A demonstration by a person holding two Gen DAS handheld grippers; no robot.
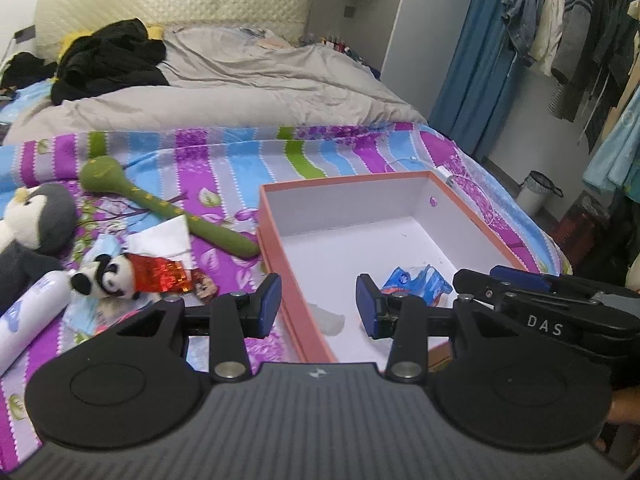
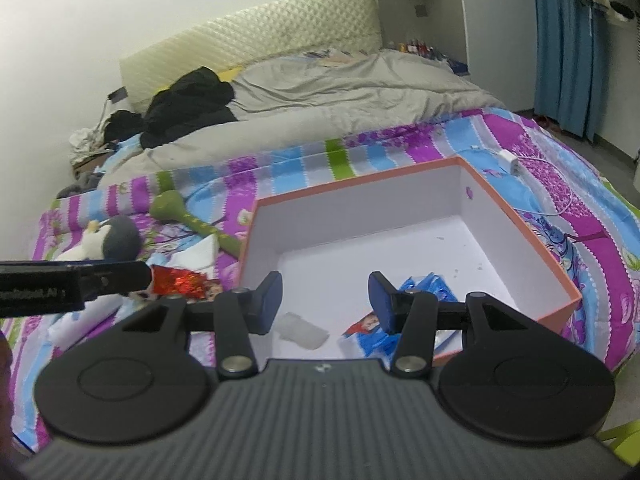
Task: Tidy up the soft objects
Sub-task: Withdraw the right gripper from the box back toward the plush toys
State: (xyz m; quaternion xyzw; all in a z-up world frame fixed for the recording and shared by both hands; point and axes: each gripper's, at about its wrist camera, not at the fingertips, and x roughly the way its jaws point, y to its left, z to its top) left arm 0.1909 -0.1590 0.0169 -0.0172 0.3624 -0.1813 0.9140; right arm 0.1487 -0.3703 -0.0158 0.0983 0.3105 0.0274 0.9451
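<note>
An orange box with a white inside lies on the striped bedspread; blue tissue packets and a white wad lie in it. My left gripper hovers open over the box's near left wall, nothing between its fingers. Left of the box lie a green plush stick, a grey penguin plush, a small panda plush and a red foil packet. My right gripper is open above the box, over the blue packets and white wad.
A white bottle and white paper lie by the toys. A grey duvet and black clothes cover the far bed. A white charger and cable lie beyond the box. Hanging clothes and a bin stand right.
</note>
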